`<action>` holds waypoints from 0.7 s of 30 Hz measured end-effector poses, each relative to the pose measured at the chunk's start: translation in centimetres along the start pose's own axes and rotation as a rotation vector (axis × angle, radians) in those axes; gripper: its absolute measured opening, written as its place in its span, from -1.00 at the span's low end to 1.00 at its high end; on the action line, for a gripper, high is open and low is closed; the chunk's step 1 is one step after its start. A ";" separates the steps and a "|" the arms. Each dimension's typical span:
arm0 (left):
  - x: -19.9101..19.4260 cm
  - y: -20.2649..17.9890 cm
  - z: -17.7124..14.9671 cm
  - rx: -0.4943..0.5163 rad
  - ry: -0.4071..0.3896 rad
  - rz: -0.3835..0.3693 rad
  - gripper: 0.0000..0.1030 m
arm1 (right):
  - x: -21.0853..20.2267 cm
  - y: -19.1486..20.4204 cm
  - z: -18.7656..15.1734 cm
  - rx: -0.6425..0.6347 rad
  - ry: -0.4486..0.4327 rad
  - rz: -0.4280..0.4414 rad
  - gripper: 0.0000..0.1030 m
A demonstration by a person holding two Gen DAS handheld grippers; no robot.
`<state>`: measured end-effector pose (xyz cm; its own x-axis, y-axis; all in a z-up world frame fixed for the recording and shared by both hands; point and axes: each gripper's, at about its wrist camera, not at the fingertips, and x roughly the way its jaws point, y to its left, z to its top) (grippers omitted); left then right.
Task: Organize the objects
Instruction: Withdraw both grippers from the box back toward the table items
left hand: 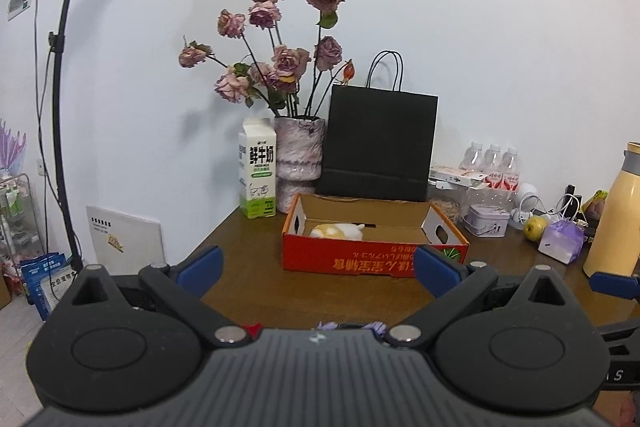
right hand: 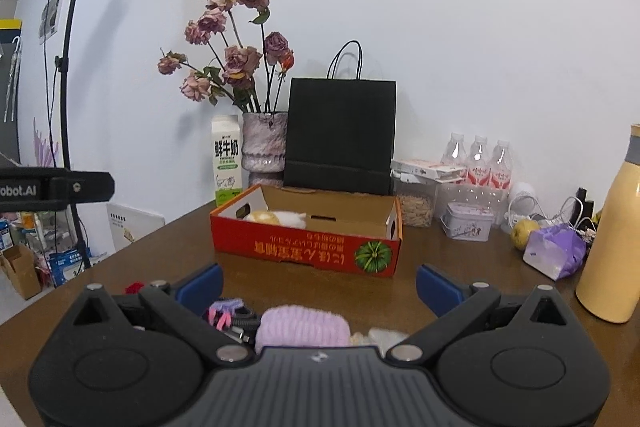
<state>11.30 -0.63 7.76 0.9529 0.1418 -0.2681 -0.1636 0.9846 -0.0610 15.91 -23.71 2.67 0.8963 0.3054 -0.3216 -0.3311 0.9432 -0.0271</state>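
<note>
A red cardboard box [left hand: 374, 261] [right hand: 304, 247] stands open on the brown table, with a white and orange plush toy [left hand: 338, 231] [right hand: 276, 217] lying inside at its left end. My left gripper [left hand: 318, 269] is open and empty, held in front of the box. My right gripper [right hand: 319, 287] is open and empty, above a lilac knitted item [right hand: 302, 325], a purple hair clip [right hand: 224, 311] and a small red thing [right hand: 134, 287] near the table's front edge. Purple and red bits [left hand: 352, 326] peek from under the left gripper.
Behind the box stand a milk carton [left hand: 258, 173], a vase of dried roses [left hand: 298, 159] and a black paper bag [left hand: 378, 143]. To the right are water bottles [right hand: 478, 159], a tin [right hand: 468, 221], a pear [right hand: 524, 233], a purple pouch [right hand: 556, 251] and a yellow flask [right hand: 614, 227]. A light stand [right hand: 66, 67] stands left.
</note>
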 end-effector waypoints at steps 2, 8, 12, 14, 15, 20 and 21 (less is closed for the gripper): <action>-0.7 0.4 -0.4 -0.001 0.003 -0.005 1.00 | -0.5 0.2 -0.6 0.000 0.011 -0.002 1.00; -2.0 1.5 -1.7 0.008 0.024 -0.015 1.00 | -1.6 0.6 -2.4 0.012 0.045 -0.003 1.00; -2.3 2.0 -3.0 0.030 0.048 -0.027 1.00 | -1.9 0.8 -3.6 0.025 0.073 -0.008 1.00; -2.3 2.3 -3.7 0.034 0.063 -0.029 1.00 | -1.9 0.9 -4.3 0.026 0.085 -0.001 1.00; -2.3 2.4 -4.0 0.034 0.069 -0.029 1.00 | -1.9 1.0 -4.6 0.025 0.088 0.000 1.00; -2.4 3.3 -5.7 0.032 0.088 -0.018 1.00 | -1.8 1.0 -5.9 0.036 0.103 -0.001 1.00; -2.3 3.6 -5.9 0.024 0.096 -0.017 1.00 | -1.8 1.0 -6.2 0.037 0.107 -0.001 1.00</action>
<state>7.03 1.98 2.44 0.9266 0.1154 -0.3578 -0.1399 0.9892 -0.0433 12.12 -24.13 -2.63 0.8595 0.2907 -0.4205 -0.3173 0.9483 0.0070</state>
